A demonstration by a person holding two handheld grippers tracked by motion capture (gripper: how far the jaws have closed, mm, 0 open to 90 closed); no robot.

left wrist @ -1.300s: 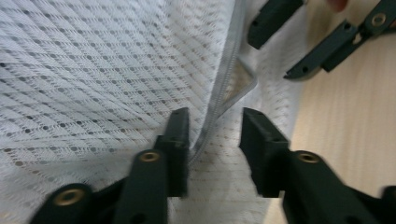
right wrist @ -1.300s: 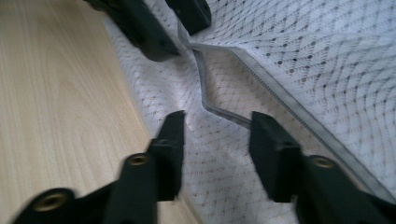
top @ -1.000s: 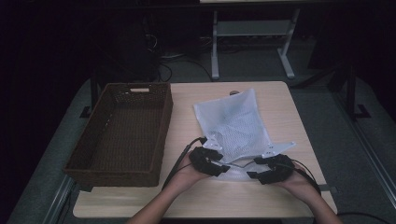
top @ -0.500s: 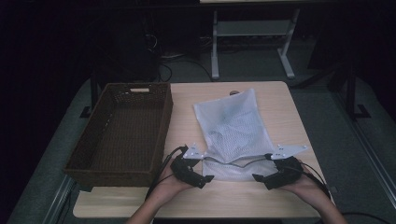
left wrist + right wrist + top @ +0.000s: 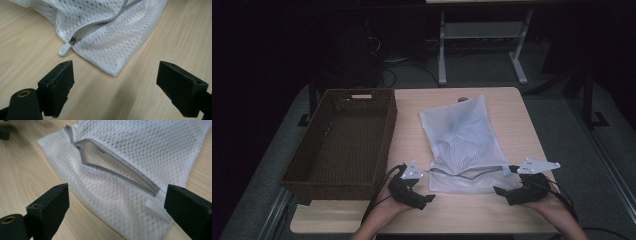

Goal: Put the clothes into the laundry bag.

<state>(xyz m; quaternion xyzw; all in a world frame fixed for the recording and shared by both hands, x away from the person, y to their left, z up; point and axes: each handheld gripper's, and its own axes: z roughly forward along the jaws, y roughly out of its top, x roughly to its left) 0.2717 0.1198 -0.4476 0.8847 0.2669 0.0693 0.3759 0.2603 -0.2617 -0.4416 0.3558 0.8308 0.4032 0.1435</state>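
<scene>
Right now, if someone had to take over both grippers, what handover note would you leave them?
Left hand-held gripper: jaws have just been opening, now wide, nothing between them, by the near left corner of the white mesh laundry bag.
Right hand-held gripper: jaws also just opened, nothing gripped, at the bag's near right corner.
Bag lies flat on the wooden table, right of the brown wicker basket.
Done: its grey zipper stands unzipped, the mouth gaping; the zipper pull sits at the left end.
Left: probably regrip the bag and move it to the basket, which looks empty.
</scene>
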